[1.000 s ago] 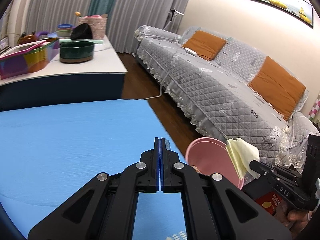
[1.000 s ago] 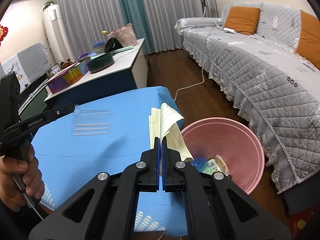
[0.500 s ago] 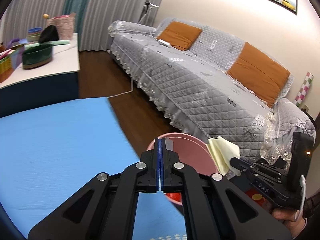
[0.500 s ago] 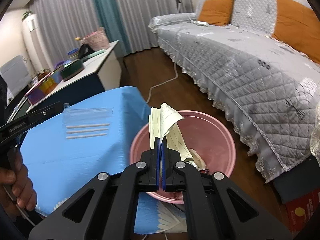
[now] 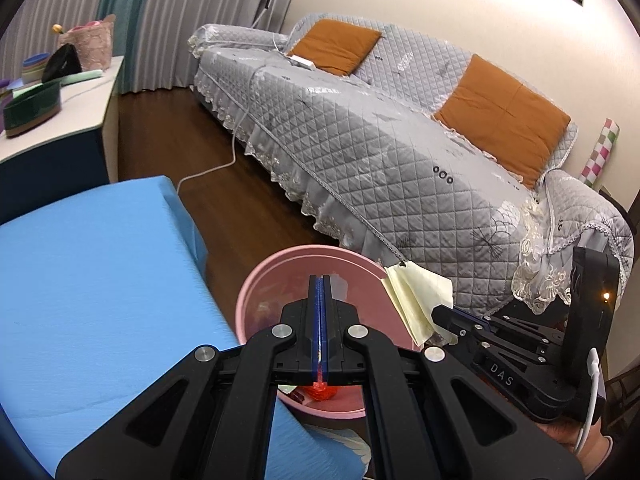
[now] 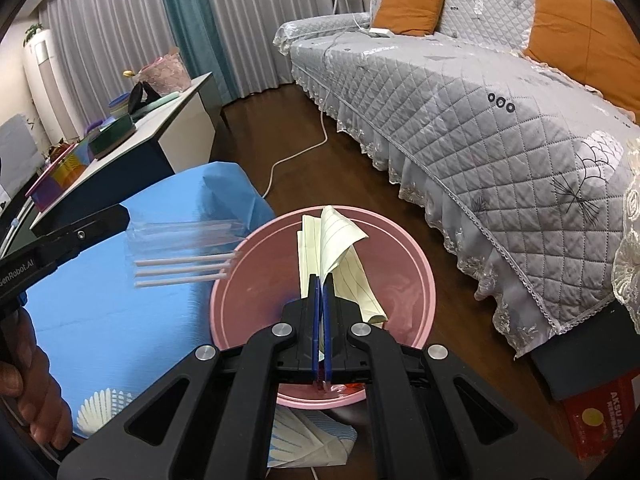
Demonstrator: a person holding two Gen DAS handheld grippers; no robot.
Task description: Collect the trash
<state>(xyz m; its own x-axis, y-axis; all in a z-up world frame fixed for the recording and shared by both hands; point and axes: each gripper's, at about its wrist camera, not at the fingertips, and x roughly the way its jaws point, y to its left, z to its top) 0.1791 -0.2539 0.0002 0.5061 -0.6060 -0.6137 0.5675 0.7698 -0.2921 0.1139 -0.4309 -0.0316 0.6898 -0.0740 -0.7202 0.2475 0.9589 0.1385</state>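
A pink bin (image 6: pixel 416 264) stands on the floor beside the blue table (image 6: pixel 100 300); it also shows in the left wrist view (image 5: pixel 288 272). My right gripper (image 6: pixel 322 284) is shut on a folded yellow lined paper (image 6: pixel 336 248) and holds it over the bin; the paper also shows in the left wrist view (image 5: pixel 416 300). My left gripper (image 5: pixel 321 284) is shut on a clear plastic packet of white sticks (image 6: pixel 184 252), seen from the right wrist reaching over the bin's left rim. The packet is nearly invisible in the left wrist view. Some trash lies in the bin bottom (image 5: pixel 320 390).
A grey quilted sofa (image 5: pixel 380 140) with orange cushions runs along the right. A white cable (image 6: pixel 296 156) lies on the dark wood floor. A side desk (image 6: pixel 176 120) with bowls and baskets stands behind the table. A red box (image 6: pixel 600 412) sits on the floor at right.
Both grippers have moved right, off the table and over the pink bin. The paper and the packet came along, both still held.
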